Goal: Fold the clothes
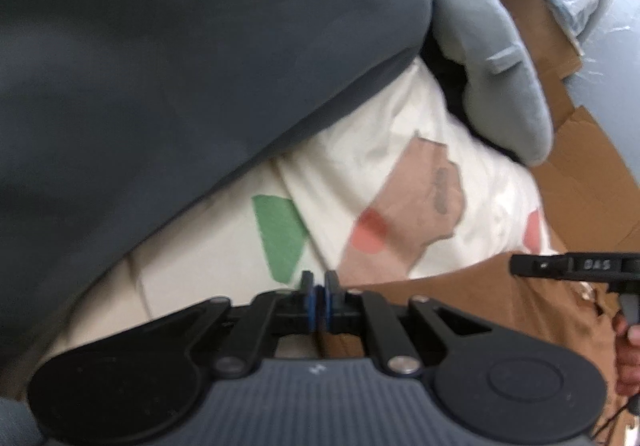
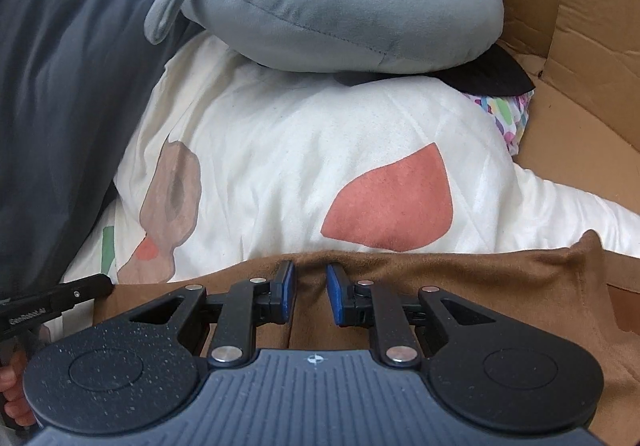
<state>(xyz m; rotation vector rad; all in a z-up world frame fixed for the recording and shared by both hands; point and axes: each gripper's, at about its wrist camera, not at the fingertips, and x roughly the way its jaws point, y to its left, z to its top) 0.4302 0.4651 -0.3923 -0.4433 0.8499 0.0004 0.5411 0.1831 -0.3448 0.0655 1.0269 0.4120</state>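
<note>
My left claw sits nearly closed at the edge of the brown cloth, and I cannot tell whether it pinches any. My right claw pinches a raised fold of that cloth, which lies against the white quilt.

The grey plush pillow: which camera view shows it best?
The right wrist view. There the grey plush pillow fills the top of the picture, sharp, with its seam and small flap clear, resting on the white patterned quilt. The left wrist view shows it smaller, blurred, at the upper right.
</note>
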